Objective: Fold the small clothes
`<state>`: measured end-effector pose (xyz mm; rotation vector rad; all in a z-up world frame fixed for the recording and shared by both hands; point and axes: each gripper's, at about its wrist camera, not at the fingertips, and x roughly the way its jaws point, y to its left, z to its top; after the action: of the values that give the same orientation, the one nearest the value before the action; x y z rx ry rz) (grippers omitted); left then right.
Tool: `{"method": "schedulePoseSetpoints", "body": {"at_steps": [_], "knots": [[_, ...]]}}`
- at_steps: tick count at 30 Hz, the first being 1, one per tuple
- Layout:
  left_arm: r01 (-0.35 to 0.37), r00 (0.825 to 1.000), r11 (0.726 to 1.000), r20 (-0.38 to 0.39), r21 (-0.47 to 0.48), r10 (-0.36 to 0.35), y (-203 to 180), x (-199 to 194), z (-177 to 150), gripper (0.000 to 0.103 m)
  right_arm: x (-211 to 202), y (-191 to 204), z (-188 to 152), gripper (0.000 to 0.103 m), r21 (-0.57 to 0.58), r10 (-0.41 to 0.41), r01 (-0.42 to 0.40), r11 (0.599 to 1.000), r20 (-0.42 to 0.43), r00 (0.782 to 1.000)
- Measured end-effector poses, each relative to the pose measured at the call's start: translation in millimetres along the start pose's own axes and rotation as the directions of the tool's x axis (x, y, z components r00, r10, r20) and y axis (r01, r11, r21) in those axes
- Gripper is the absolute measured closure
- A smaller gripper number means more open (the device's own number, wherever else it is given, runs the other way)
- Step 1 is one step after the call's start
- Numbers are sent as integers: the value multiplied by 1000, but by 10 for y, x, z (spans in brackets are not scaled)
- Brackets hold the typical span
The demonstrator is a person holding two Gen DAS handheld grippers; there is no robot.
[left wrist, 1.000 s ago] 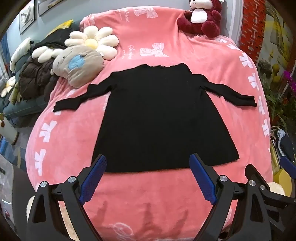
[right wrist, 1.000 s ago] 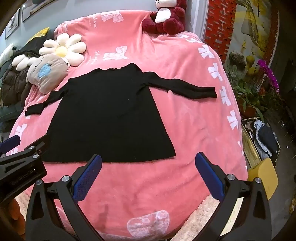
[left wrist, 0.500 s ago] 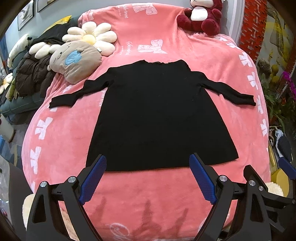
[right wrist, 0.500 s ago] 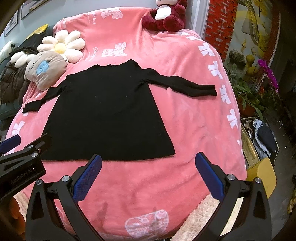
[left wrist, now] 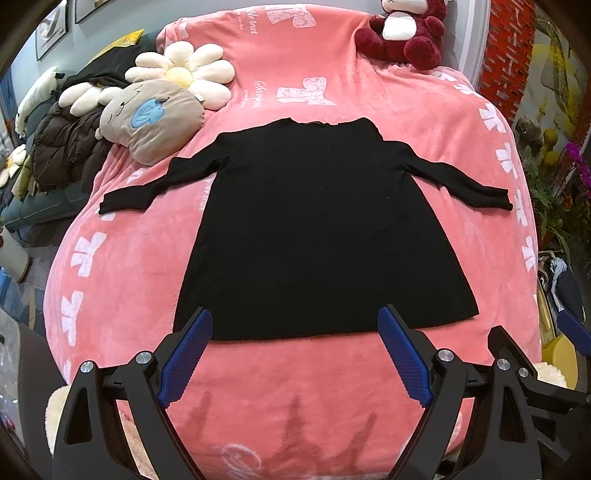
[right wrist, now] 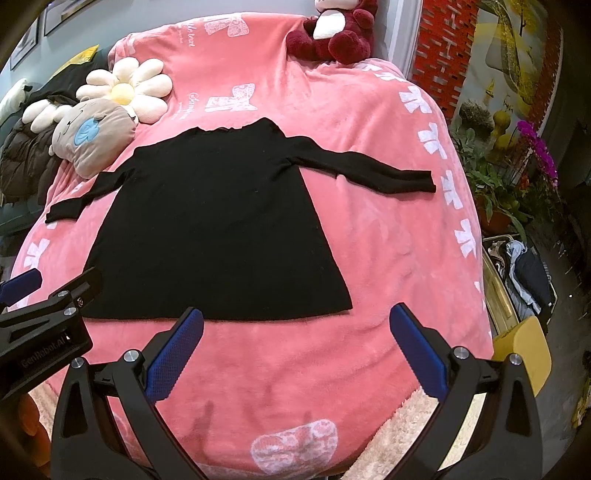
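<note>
A small black long-sleeved dress (left wrist: 314, 229) (right wrist: 221, 229) lies flat on a pink blanket (left wrist: 314, 387) (right wrist: 388, 240), collar away from me, both sleeves spread out sideways. My left gripper (left wrist: 295, 328) hovers open just above the dress's hem, blue pads wide apart, holding nothing. My right gripper (right wrist: 295, 325) is open too, near the hem's right corner, over bare blanket. In the right wrist view the left gripper's black body (right wrist: 40, 332) shows at the left edge.
A grey plush cushion (left wrist: 155, 118) and a daisy cushion (left wrist: 184, 72) lie at the far left by the left sleeve. A dark red teddy bear (left wrist: 406, 33) sits at the head. Dark jackets (left wrist: 62, 147) are piled left; plants (right wrist: 491, 177) and a clothes basket (right wrist: 524, 280) stand right.
Both grippers have moved forward a little toward the dress; its hem now sits closer to the pads. The dress itself has not moved and both grippers stay open.
</note>
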<state>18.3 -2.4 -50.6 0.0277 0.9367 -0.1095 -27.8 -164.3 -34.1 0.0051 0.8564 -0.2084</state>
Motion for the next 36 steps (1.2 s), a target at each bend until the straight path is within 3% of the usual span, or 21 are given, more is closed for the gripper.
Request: {"method": "schedulePoseSetpoints", "body": {"at_steps": [36], "knots": [[-9, 1000, 1000, -18, 0, 9, -4, 86, 5, 15, 54, 1, 17, 5, 3, 2, -2, 1000, -23, 1000]]}}
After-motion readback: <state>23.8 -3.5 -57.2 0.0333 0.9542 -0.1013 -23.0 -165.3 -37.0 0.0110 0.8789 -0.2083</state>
